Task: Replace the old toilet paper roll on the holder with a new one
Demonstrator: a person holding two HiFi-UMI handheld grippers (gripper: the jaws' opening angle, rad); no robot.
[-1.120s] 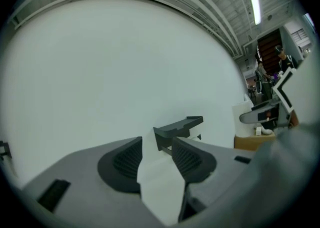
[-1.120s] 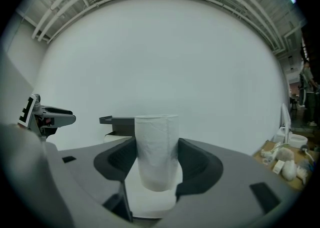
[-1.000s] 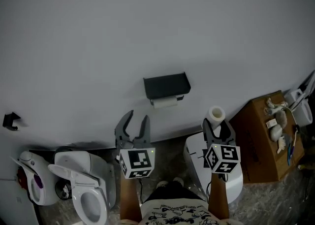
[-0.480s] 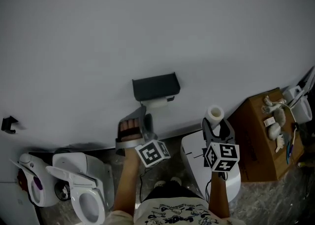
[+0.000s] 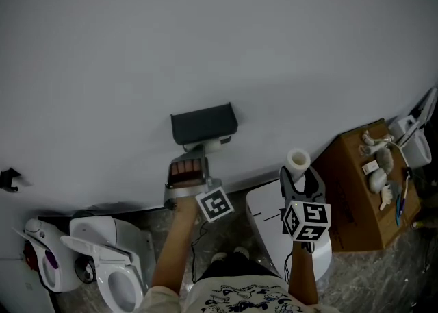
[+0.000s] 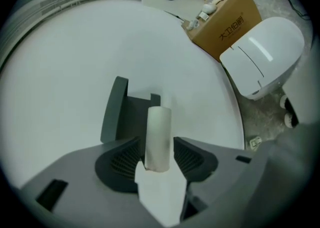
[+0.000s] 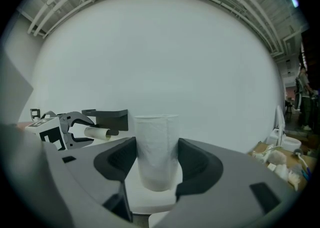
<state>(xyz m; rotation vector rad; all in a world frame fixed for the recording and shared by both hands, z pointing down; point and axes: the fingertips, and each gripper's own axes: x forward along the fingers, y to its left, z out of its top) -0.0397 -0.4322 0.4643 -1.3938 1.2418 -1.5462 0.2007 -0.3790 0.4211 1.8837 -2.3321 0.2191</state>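
Note:
A dark wall holder (image 5: 203,123) carries the old, nearly bare roll (image 5: 213,144). My left gripper (image 5: 203,149) lies rolled on its side just below the holder. In the left gripper view the old roll (image 6: 158,132) stands between the two jaws with a gap on each side, and a loose paper tail (image 6: 161,194) hangs toward the camera. The left gripper's (image 6: 157,143) jaws are opening. My right gripper (image 5: 302,172) is further right, shut on the new white roll (image 5: 298,161). That roll (image 7: 156,142) stands upright between the pads.
A toilet (image 5: 113,267) with its seat up and a white-and-purple appliance (image 5: 40,257) stand at the lower left. A white lidded bin (image 5: 270,212) is below the right gripper. A cardboard box (image 5: 359,195) with small items on top sits at the right.
My left gripper has moved up to the holder and rolled onto its side, so the old roll now stands between its jaws. The right gripper keeps hold of the new roll.

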